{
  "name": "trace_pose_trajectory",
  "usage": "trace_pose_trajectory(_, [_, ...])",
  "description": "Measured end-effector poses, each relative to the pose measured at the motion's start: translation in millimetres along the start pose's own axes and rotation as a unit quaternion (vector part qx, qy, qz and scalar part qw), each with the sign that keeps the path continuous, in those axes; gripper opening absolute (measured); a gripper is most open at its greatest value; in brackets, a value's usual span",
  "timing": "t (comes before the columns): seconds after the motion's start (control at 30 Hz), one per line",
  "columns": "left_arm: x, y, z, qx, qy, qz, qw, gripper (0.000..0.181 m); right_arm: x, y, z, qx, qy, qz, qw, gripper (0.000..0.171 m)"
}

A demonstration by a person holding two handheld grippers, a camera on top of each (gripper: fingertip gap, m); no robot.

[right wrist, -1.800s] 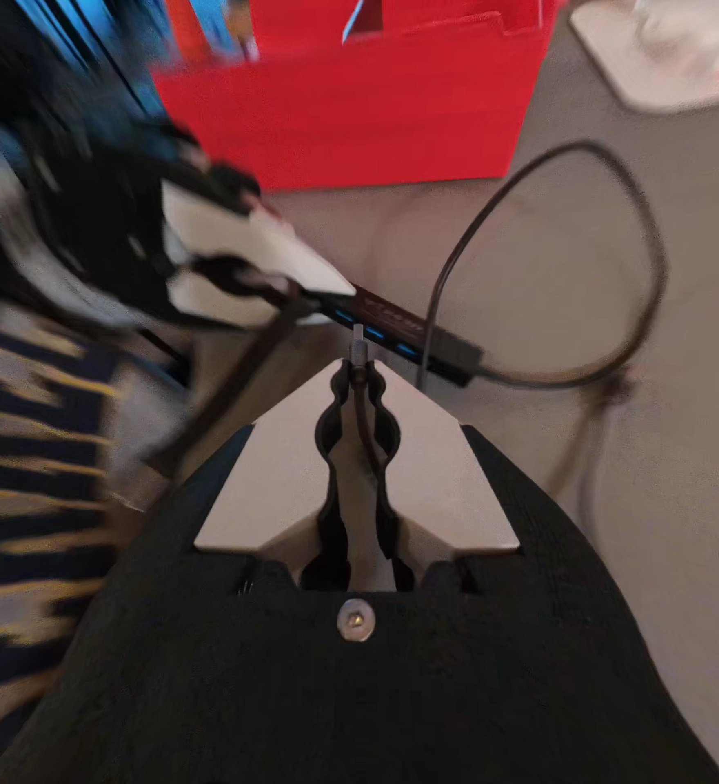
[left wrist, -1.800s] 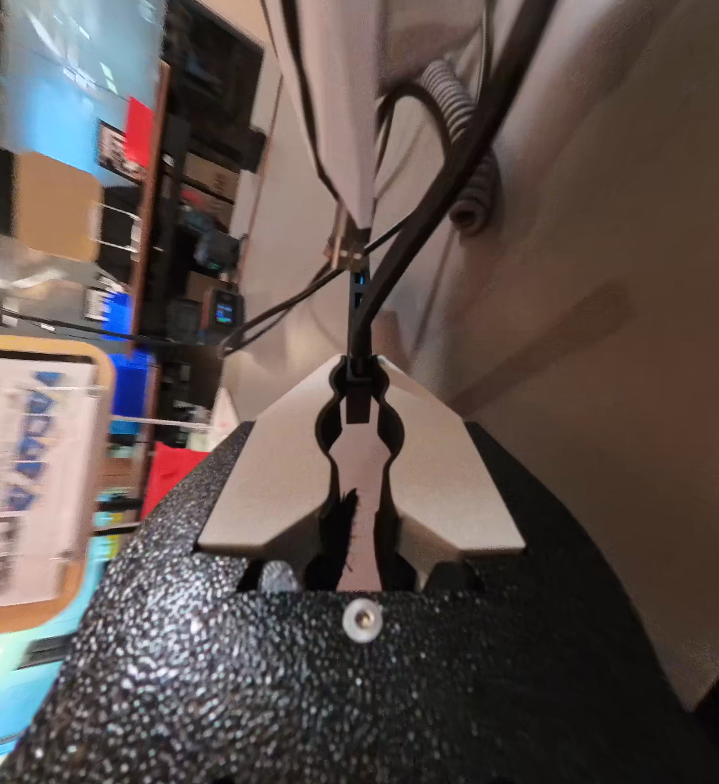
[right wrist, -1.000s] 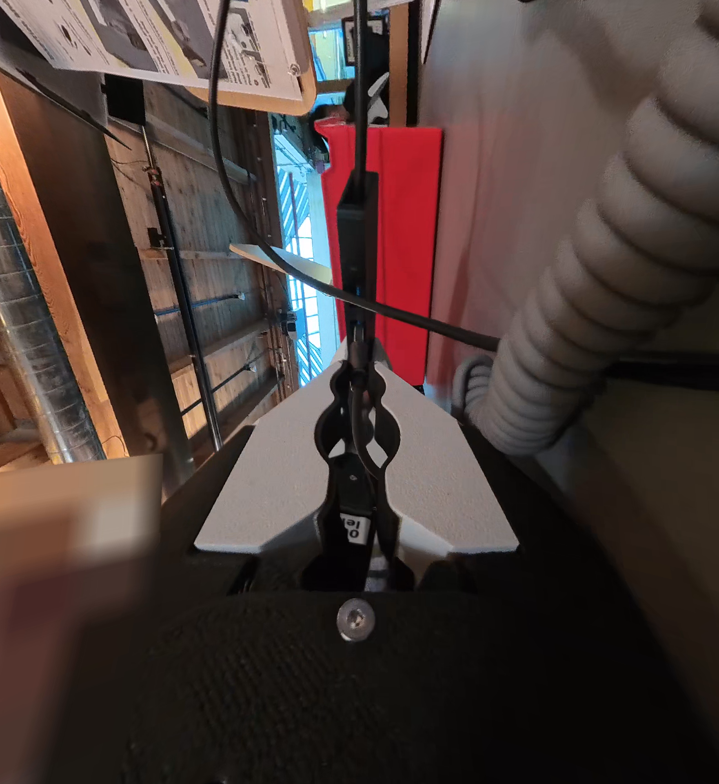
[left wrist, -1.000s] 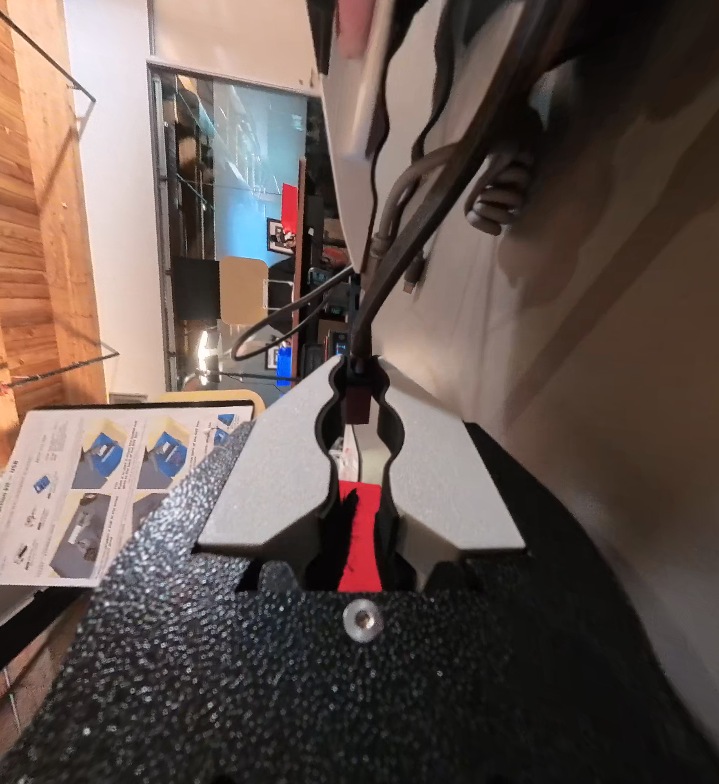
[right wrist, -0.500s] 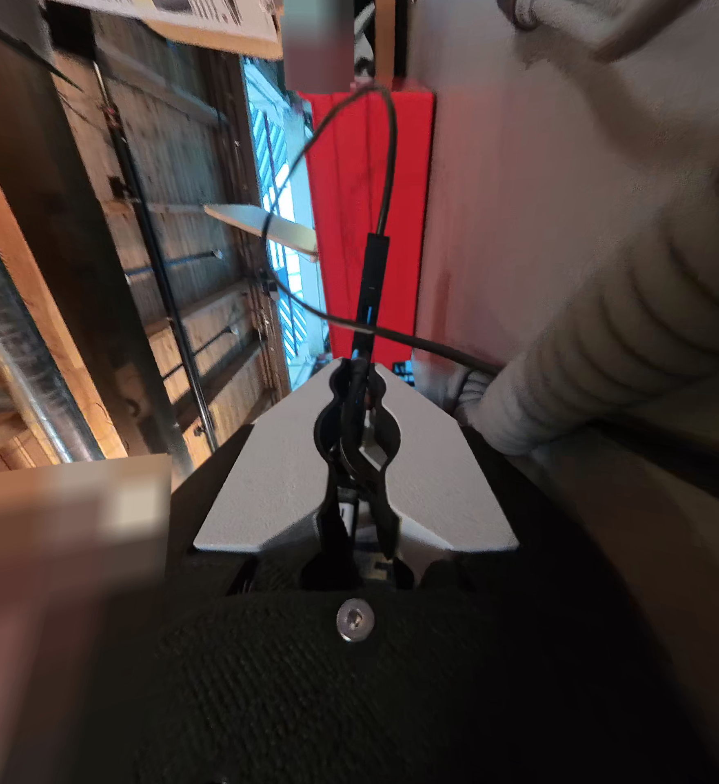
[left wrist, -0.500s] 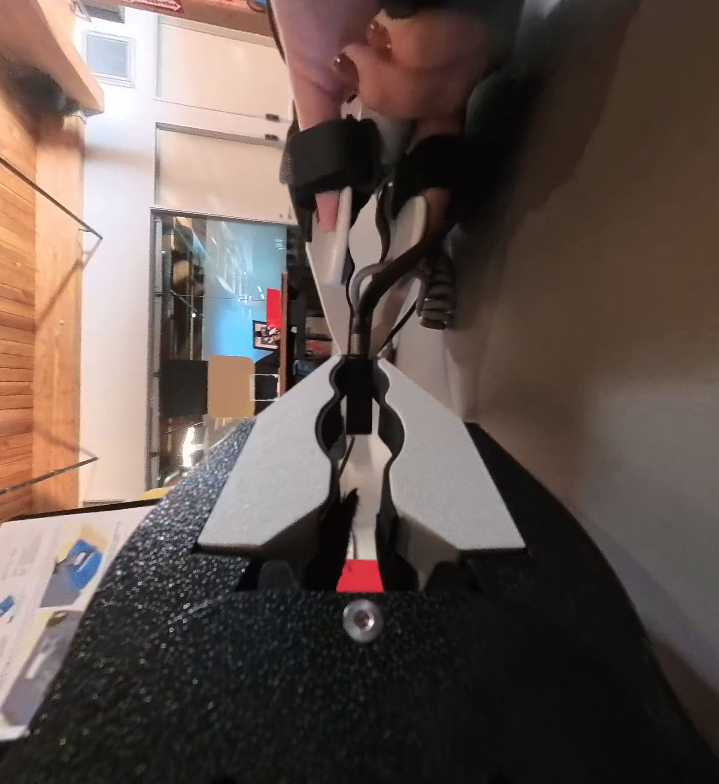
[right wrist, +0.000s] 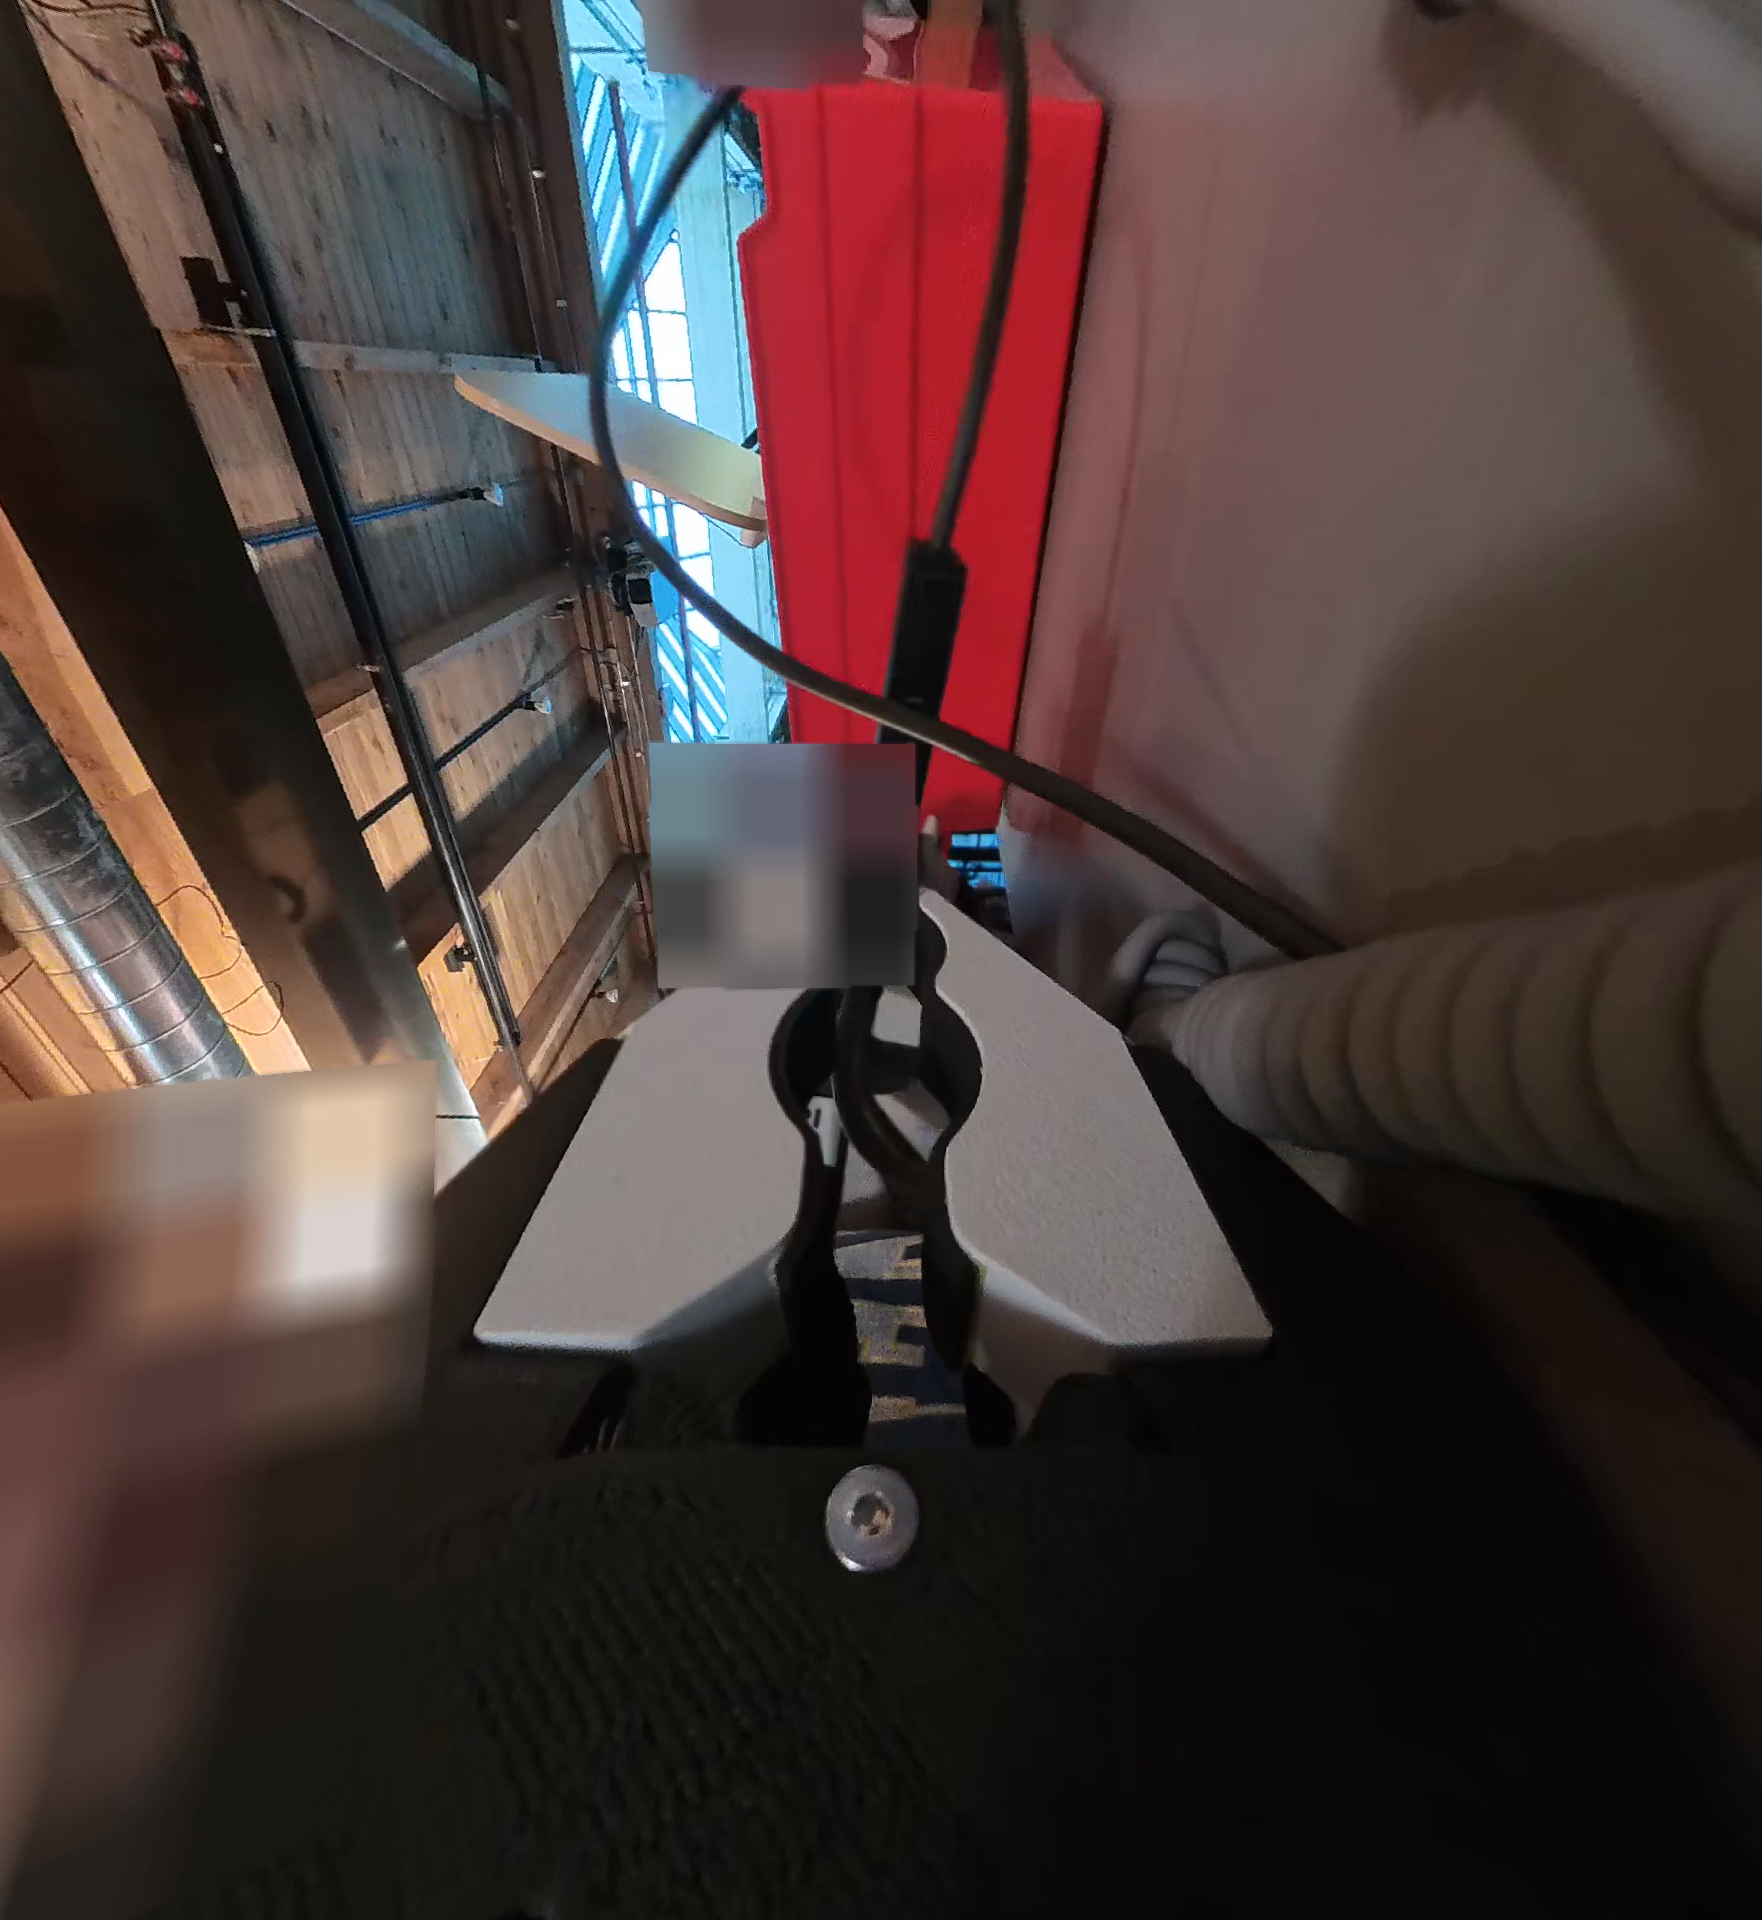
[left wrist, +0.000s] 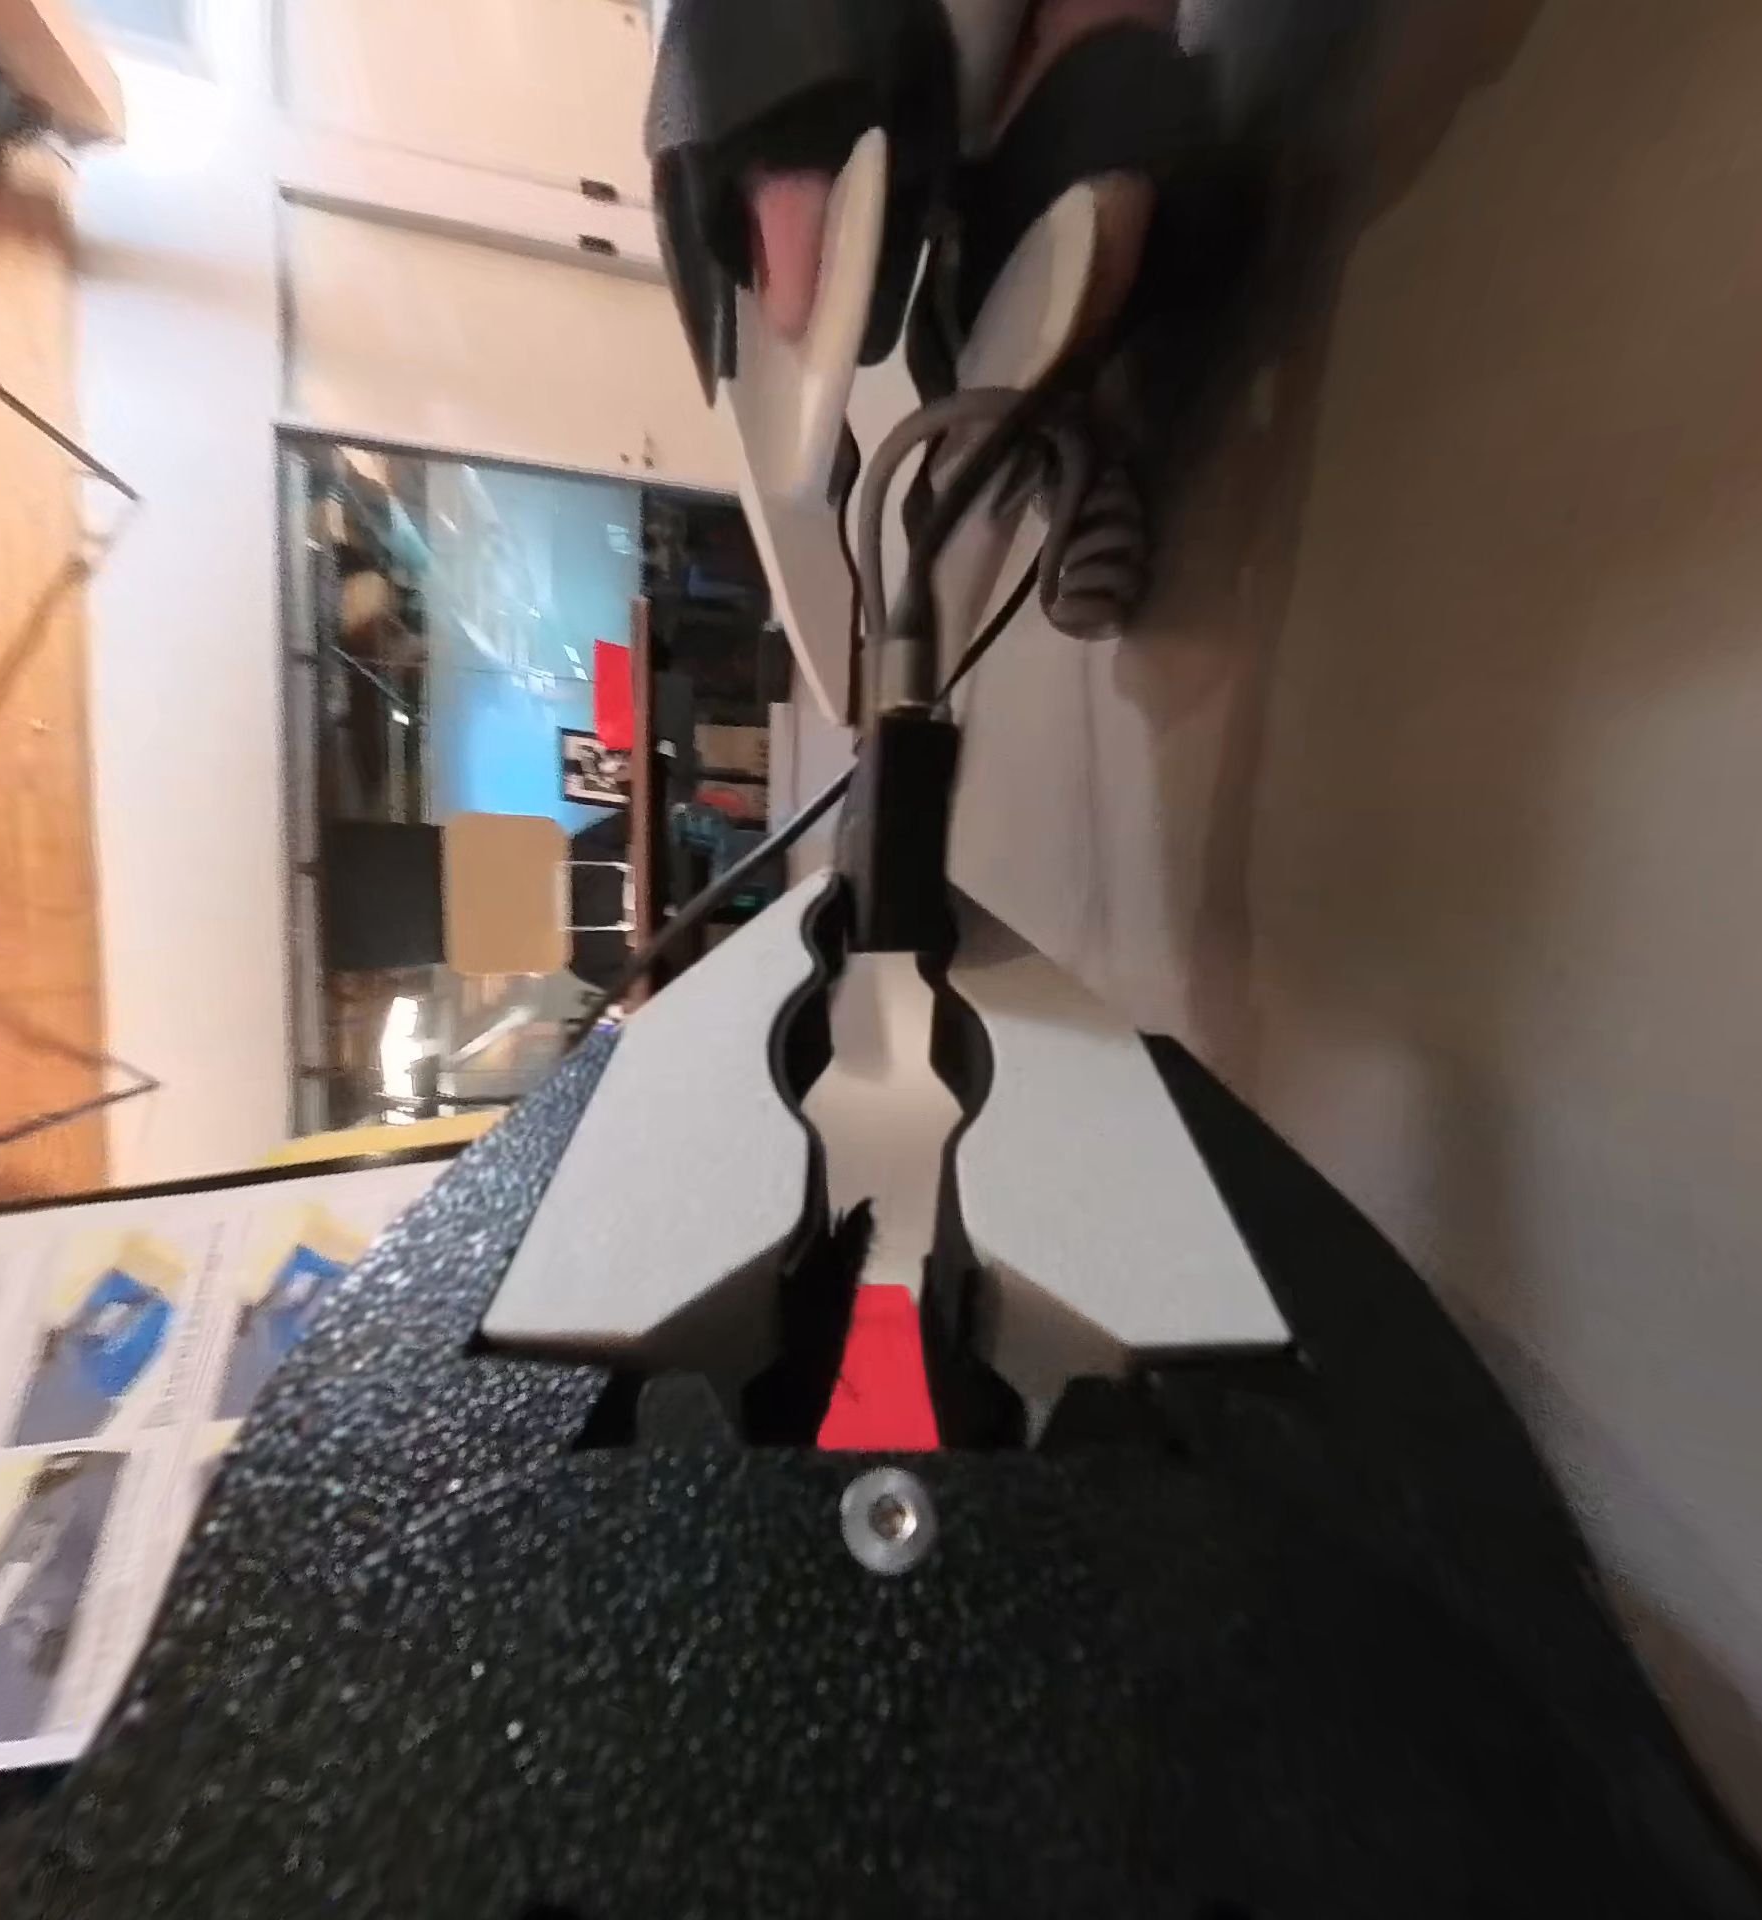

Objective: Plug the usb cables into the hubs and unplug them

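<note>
Between the left gripper's (left wrist: 892, 914) tips, the black hub (left wrist: 900, 831) is sitting clamped by its near end, a grey plug (left wrist: 896, 665) in its far end. The right gripper (right wrist: 882, 997) is pinching a thin black cable (right wrist: 856, 707); its tips are partly hidden. Light and rigid, the hub probably wants holding by its flat sides; the limp cable, by the plug. The pale table (left wrist: 1531, 727) is running alongside, a wood-walled room beyond.

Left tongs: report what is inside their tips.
One end of the black hub sits clamped between the left tongs; a silver plug meets its far end. Its ports and the plug's tip are hidden.
</note>
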State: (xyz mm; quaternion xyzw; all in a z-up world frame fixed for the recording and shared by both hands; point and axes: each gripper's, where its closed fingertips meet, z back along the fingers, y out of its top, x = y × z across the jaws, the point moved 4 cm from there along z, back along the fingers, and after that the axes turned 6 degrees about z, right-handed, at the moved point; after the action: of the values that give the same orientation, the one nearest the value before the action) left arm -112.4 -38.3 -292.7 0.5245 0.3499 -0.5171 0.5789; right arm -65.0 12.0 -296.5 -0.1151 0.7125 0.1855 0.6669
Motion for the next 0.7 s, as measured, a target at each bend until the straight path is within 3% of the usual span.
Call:
trace_pose_trajectory(0.2, [4,2,1,0.022,0.002,-0.031,0.999,0.008,2,-4,2,-0.020,0.000,-0.004,1.000,0.007])
trace_pose_trajectory(0.57, [3,1,-8,0.031,-0.013,-0.005,0.999,0.009,3,1,3,0.015,-0.014,0.009,1.000,0.007])
trace_pose_trajectory(0.7, [-15,-9,-4,0.028,0.010,0.098,0.995,0.009,-25,16,16,0.016,-0.027,0.170,0.985,0.037])
